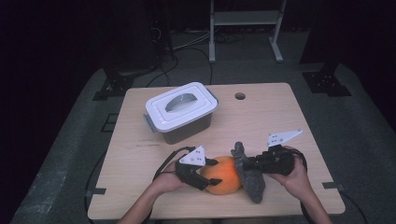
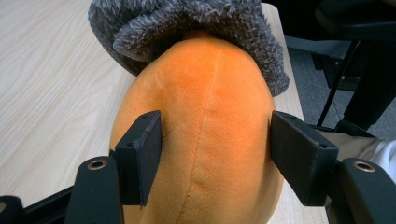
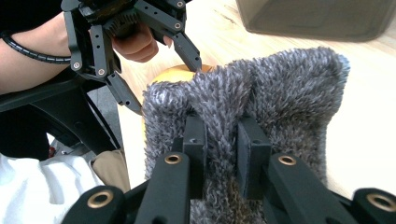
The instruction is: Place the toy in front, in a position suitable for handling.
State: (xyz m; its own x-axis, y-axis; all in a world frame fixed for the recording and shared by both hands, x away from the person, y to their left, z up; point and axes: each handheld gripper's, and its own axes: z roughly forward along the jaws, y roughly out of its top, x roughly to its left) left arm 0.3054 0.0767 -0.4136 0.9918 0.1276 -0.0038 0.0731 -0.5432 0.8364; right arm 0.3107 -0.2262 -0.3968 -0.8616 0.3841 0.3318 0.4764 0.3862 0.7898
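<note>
High view: smooth orange plush ball (image 1: 224, 175), shaggy grey knit cloth (image 1: 250, 177).

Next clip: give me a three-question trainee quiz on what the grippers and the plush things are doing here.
1. True or false: the left gripper clamps the orange plush.
2. What does the right gripper pinch? A) the box lid B) the grey fuzzy fabric C) a cable
3. Is the grey-lidded box open or closed?

Key: 1 true. 2 B. 3 closed, lid on, standing apart at the far side of the table.
</note>
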